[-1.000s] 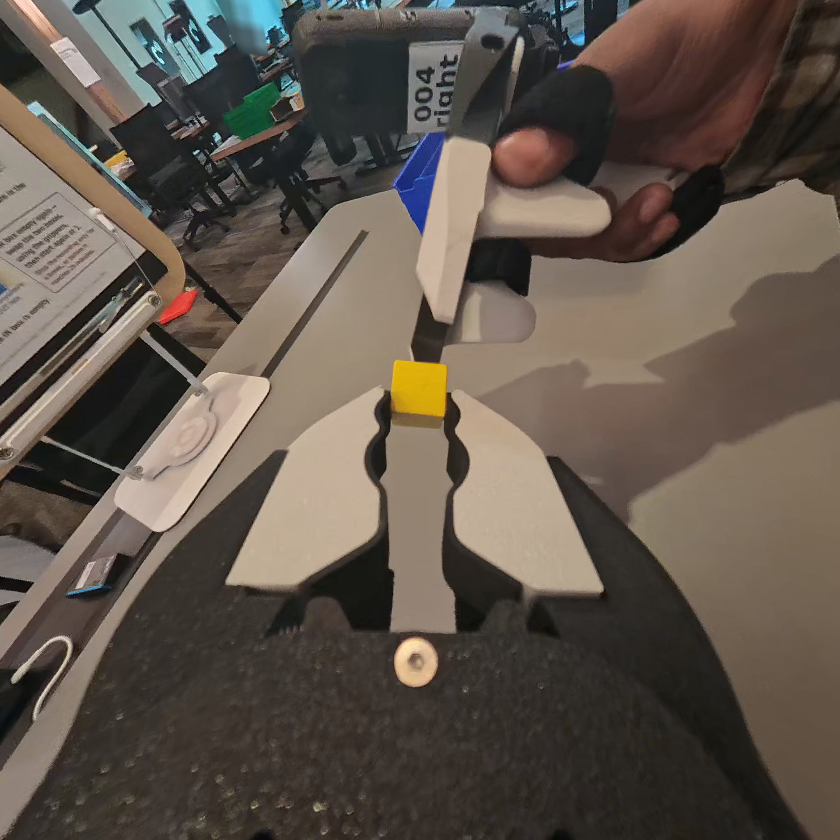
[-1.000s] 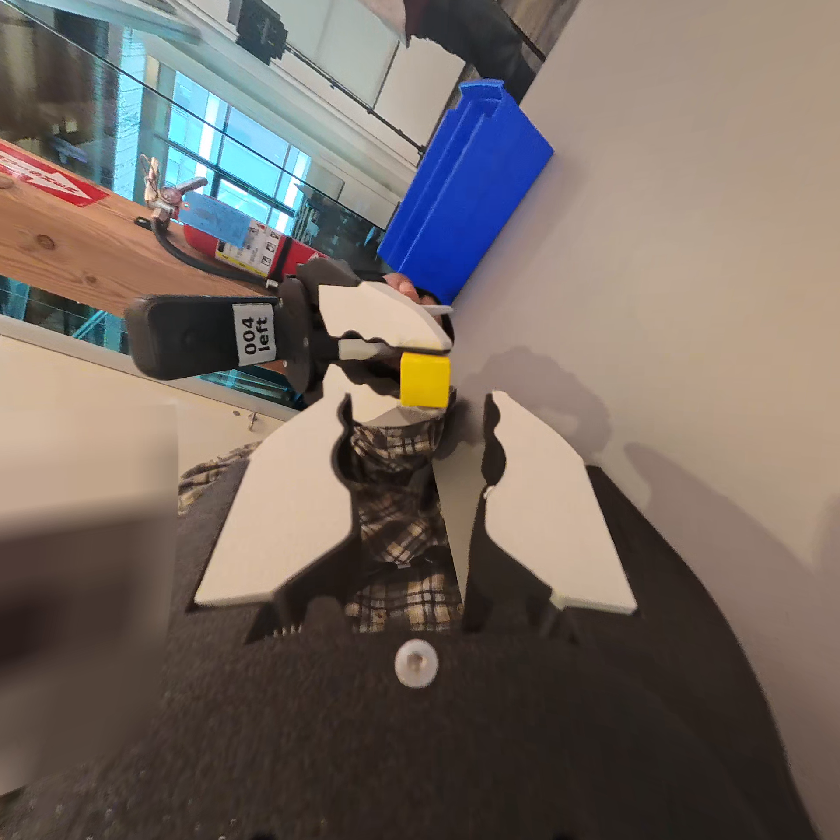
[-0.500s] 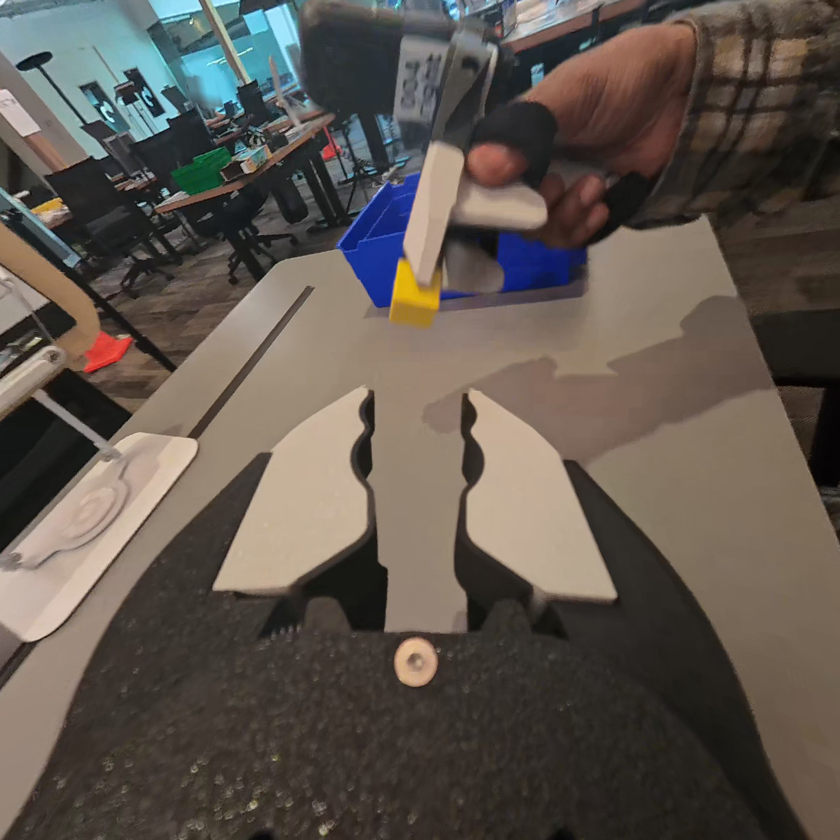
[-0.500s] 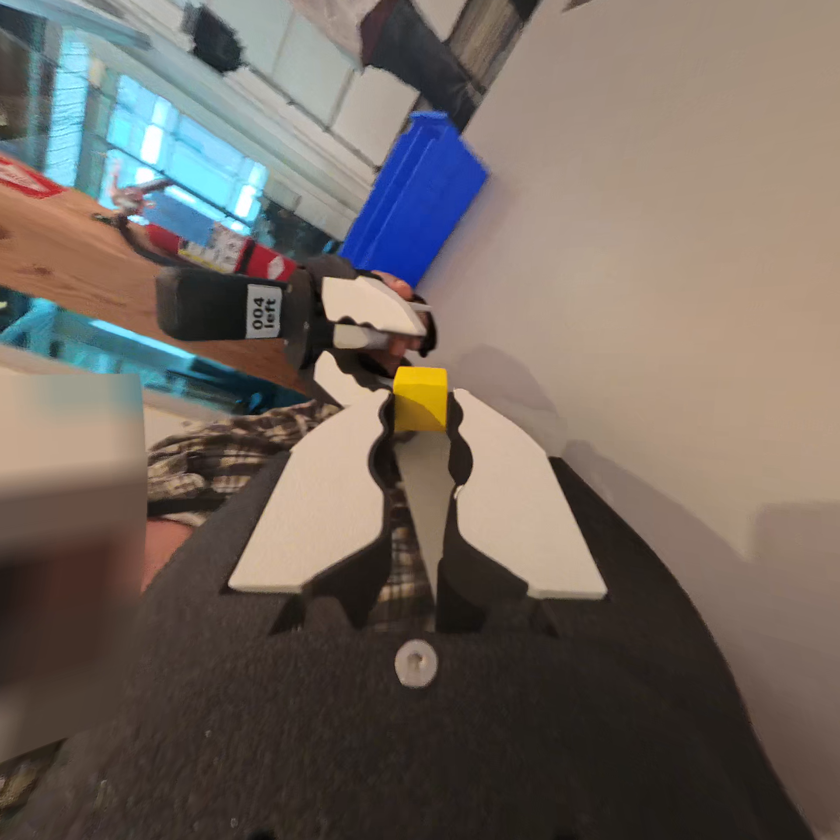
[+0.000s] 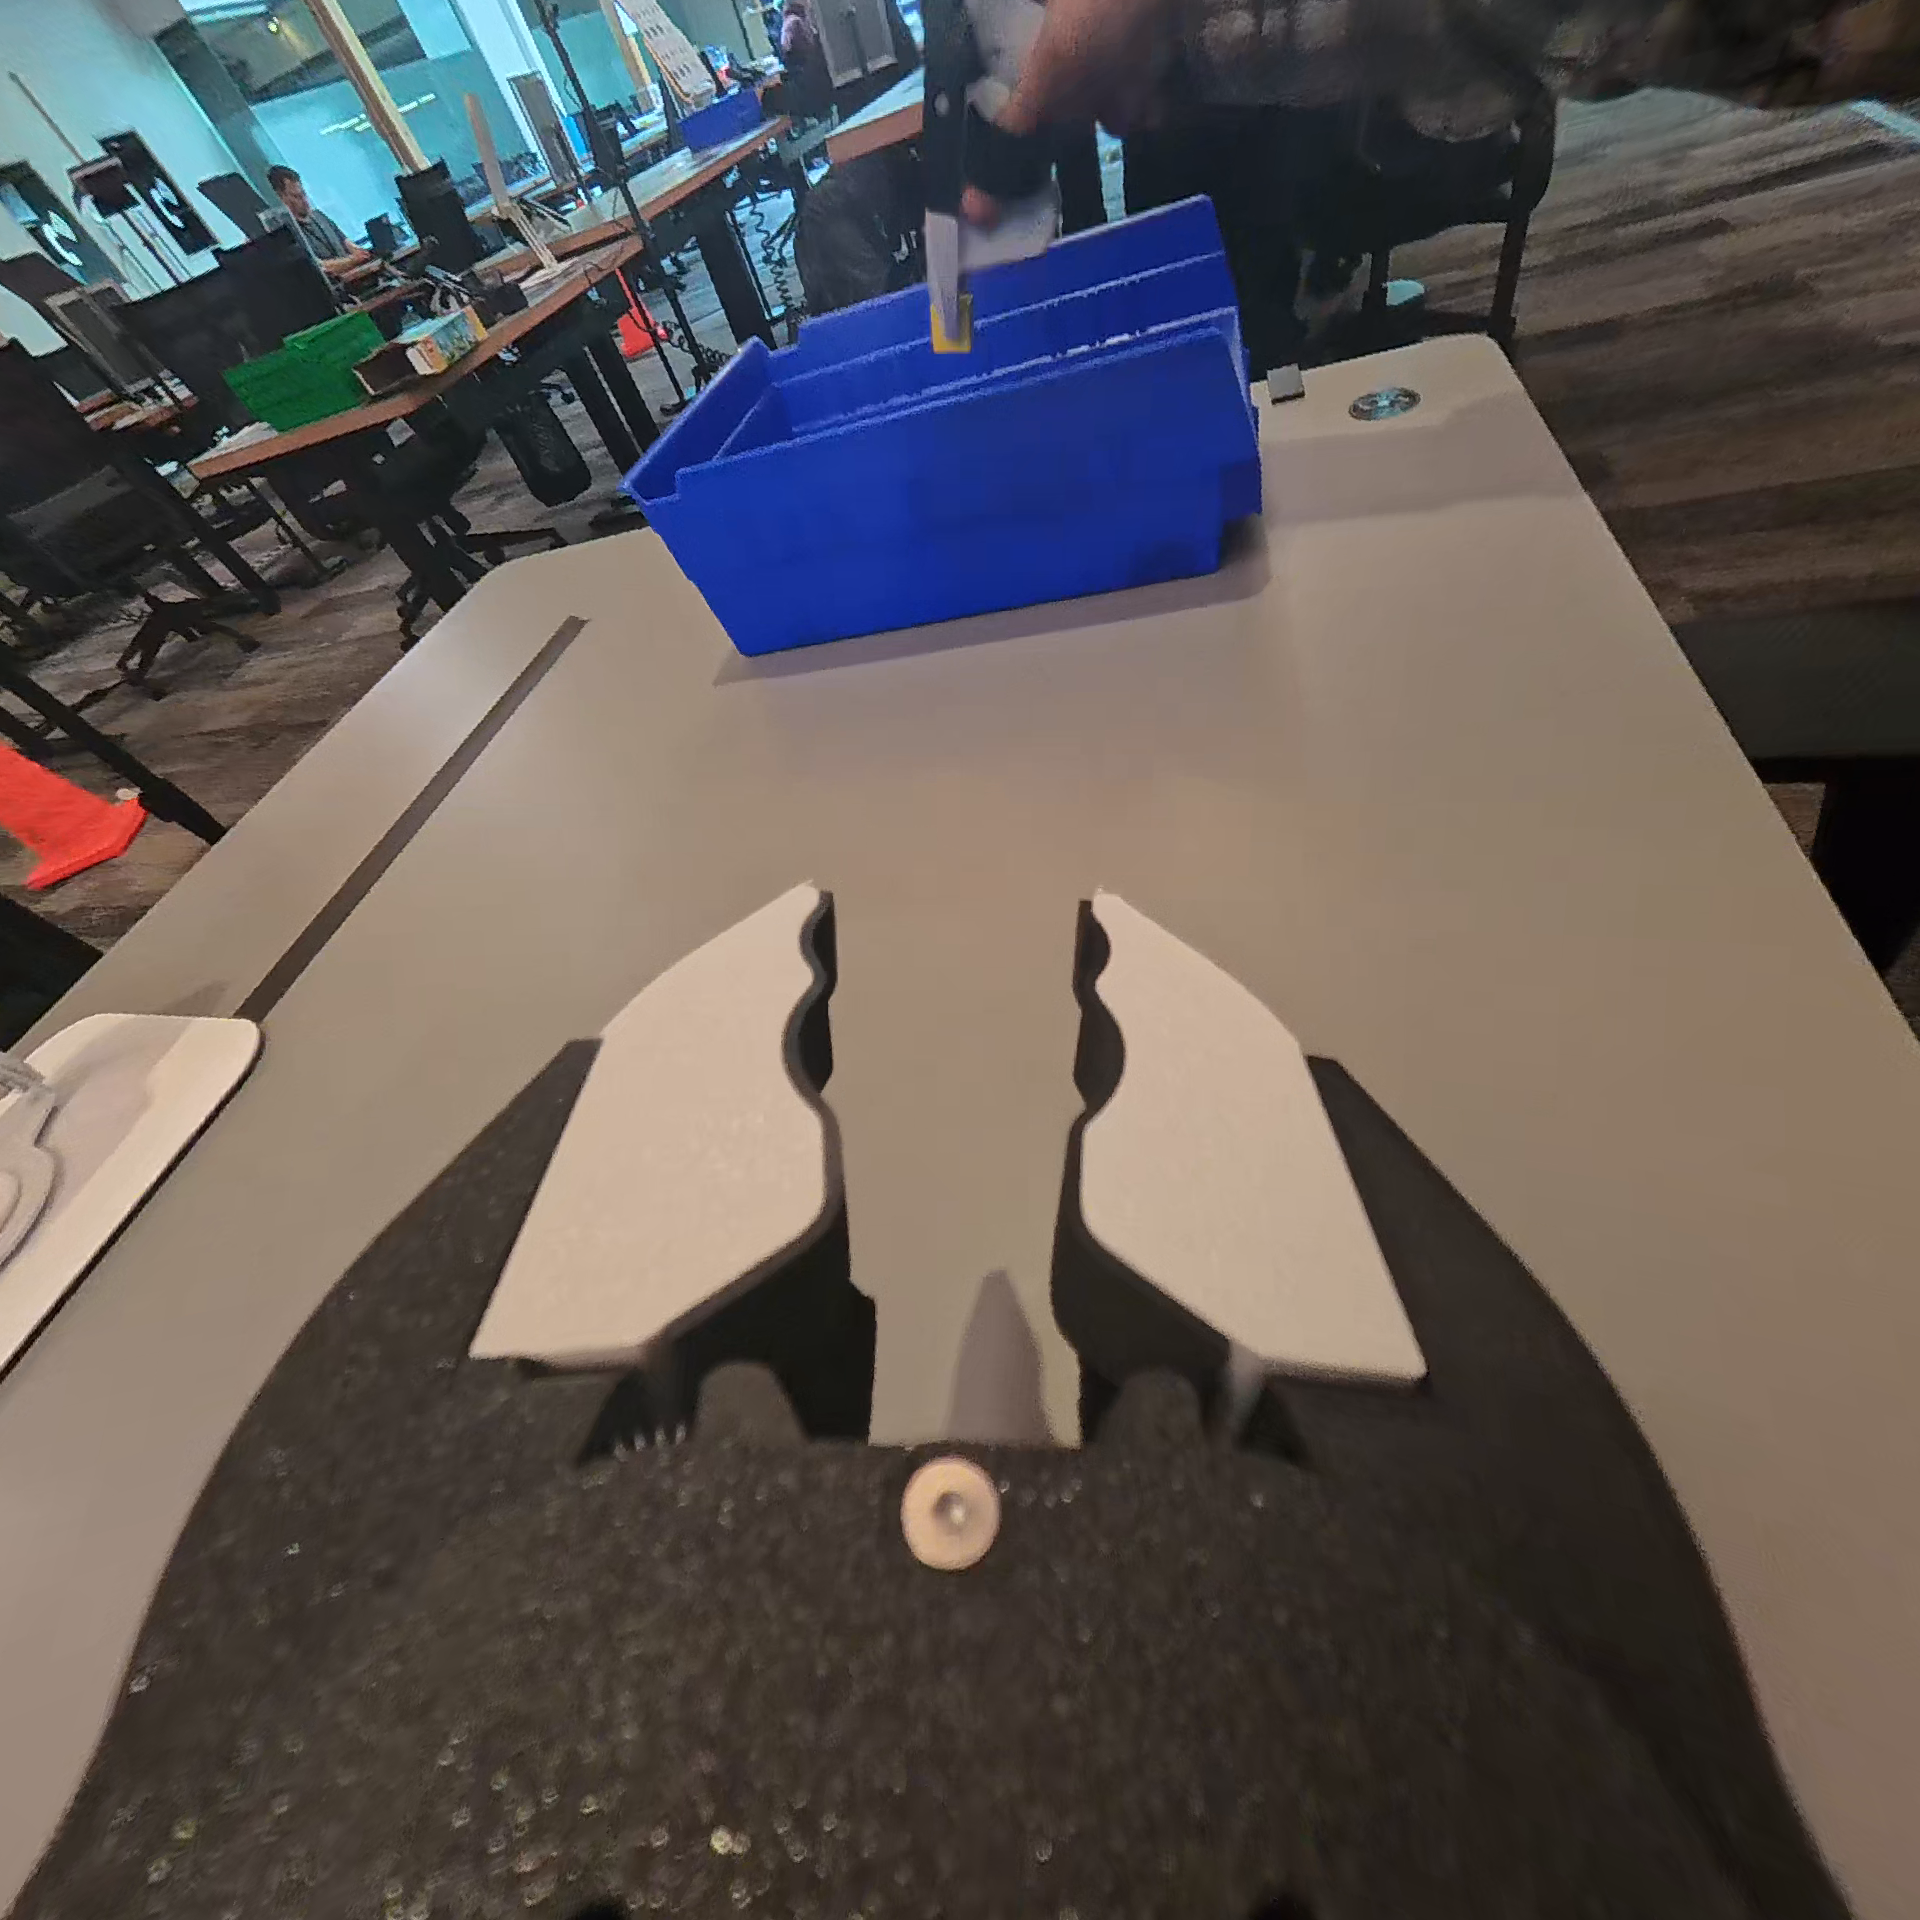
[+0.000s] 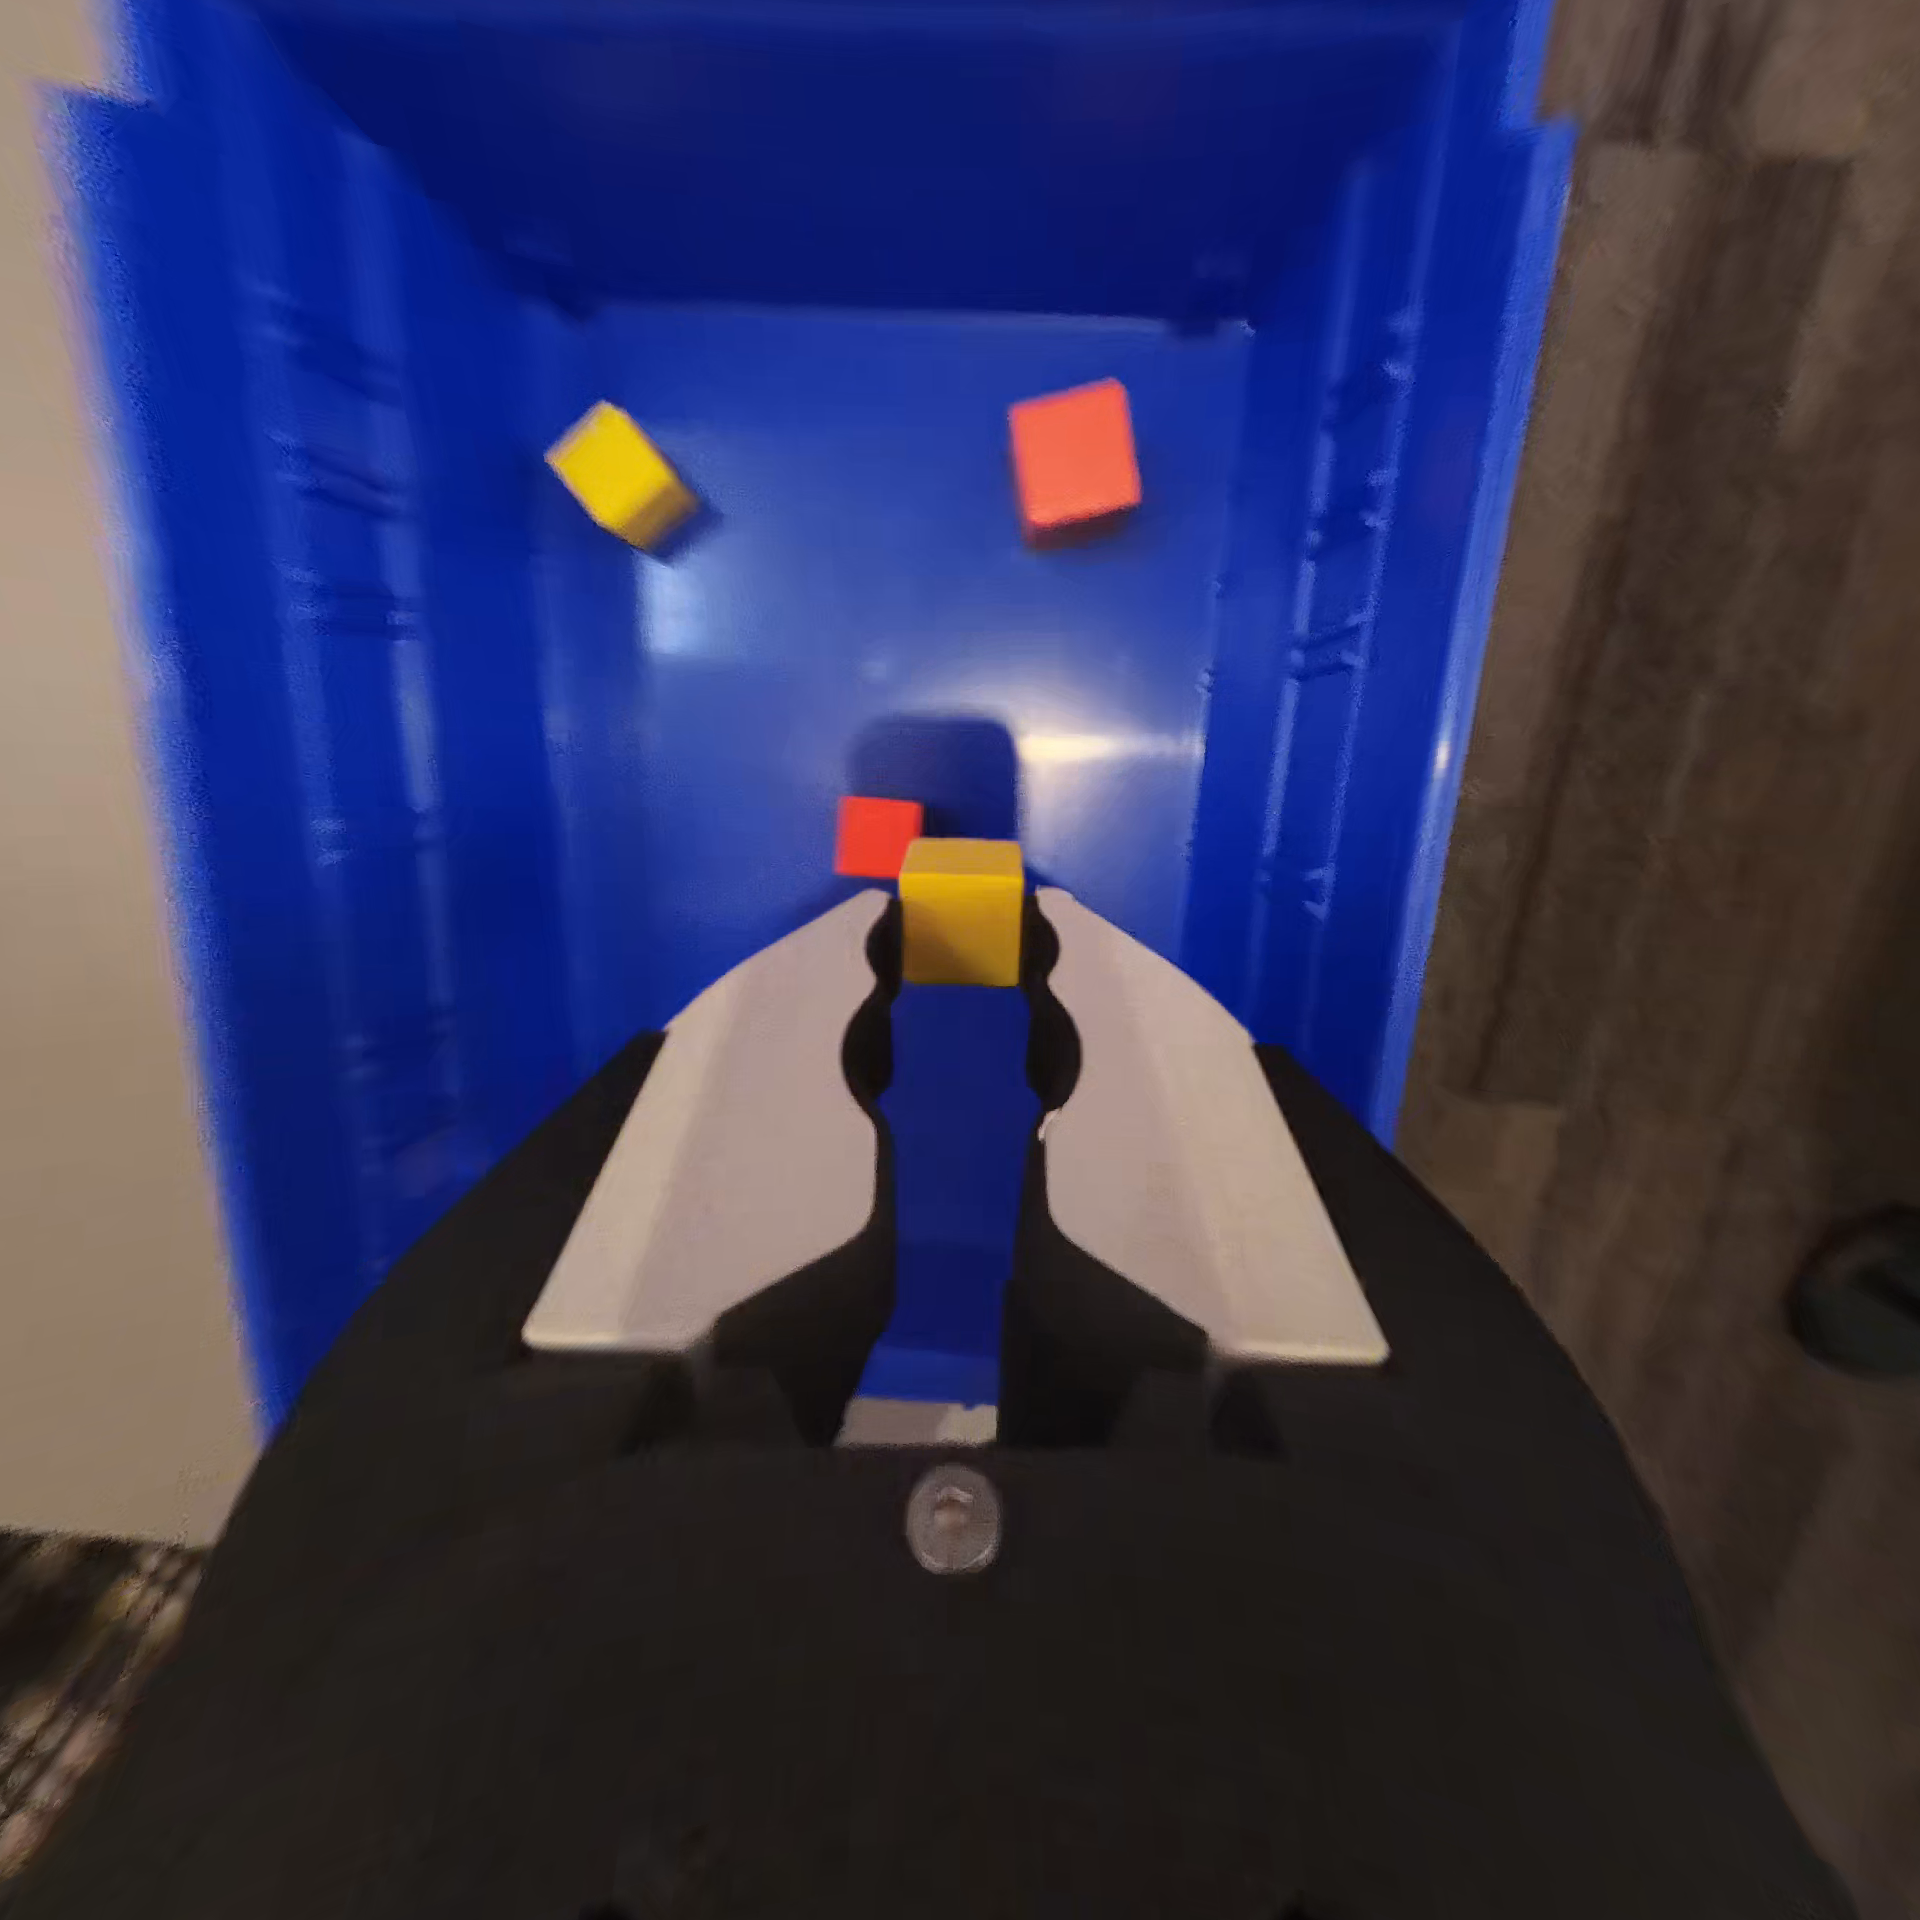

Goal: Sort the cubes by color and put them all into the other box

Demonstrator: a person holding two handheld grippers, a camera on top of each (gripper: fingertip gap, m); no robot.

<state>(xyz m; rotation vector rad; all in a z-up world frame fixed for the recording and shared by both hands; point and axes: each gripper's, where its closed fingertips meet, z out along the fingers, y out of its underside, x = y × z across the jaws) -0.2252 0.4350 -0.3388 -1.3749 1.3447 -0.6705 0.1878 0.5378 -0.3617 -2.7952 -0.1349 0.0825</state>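
Note:
My right gripper (image 6: 958, 914) is shut on a yellow cube (image 6: 958, 912) and holds it above the inside of a blue box (image 6: 343, 623). On the box floor lie another yellow cube (image 6: 621, 473), a large red cube (image 6: 1073, 457) and a small red cube (image 6: 876, 834). In the left wrist view the right gripper (image 5: 951, 312) hangs with the yellow cube (image 5: 951, 335) over the far one of two blue boxes (image 5: 935, 520) at the table's far end. My left gripper (image 5: 954, 914) is open and empty over the bare grey table (image 5: 1351, 831).
A white flat stand base (image 5: 125, 1122) lies at the table's left edge beside a dark slot (image 5: 416, 821). Beyond the table are desks, chairs and an orange cone (image 5: 62, 821). A person's hand (image 5: 1049, 73) holds the right gripper.
The yellow cube passed from my left gripper to my right one. The left gripper opened and drew back. The right gripper carried the cube away over the blue box.

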